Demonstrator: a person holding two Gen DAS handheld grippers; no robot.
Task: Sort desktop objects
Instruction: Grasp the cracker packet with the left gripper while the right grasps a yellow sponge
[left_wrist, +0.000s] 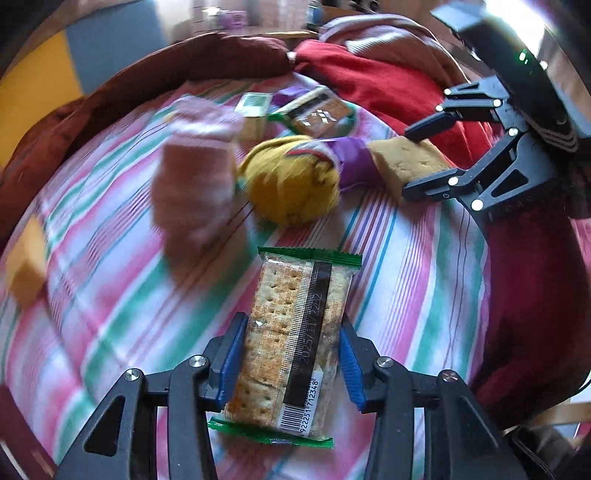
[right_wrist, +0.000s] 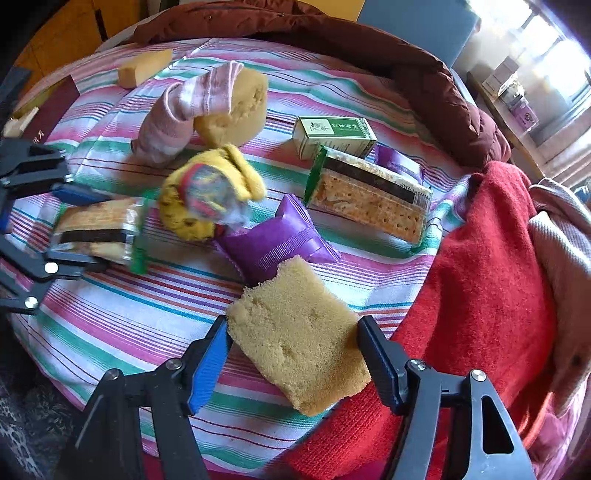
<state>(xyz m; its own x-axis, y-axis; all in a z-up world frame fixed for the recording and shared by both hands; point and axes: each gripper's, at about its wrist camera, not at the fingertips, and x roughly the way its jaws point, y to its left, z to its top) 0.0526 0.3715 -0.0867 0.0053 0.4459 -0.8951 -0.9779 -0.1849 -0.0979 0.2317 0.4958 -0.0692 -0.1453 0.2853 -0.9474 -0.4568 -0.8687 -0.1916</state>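
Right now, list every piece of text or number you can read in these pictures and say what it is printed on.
"2025/11/22" plus one more unclear character: black strip of the cracker packet in the left gripper.
"922251712348": under that packet's barcode, first digits cut off.
Green and white box: printed characters too small to read.
Second cracker packet: barcode digits too small to read.
Dark red book: pale marks, unreadable.
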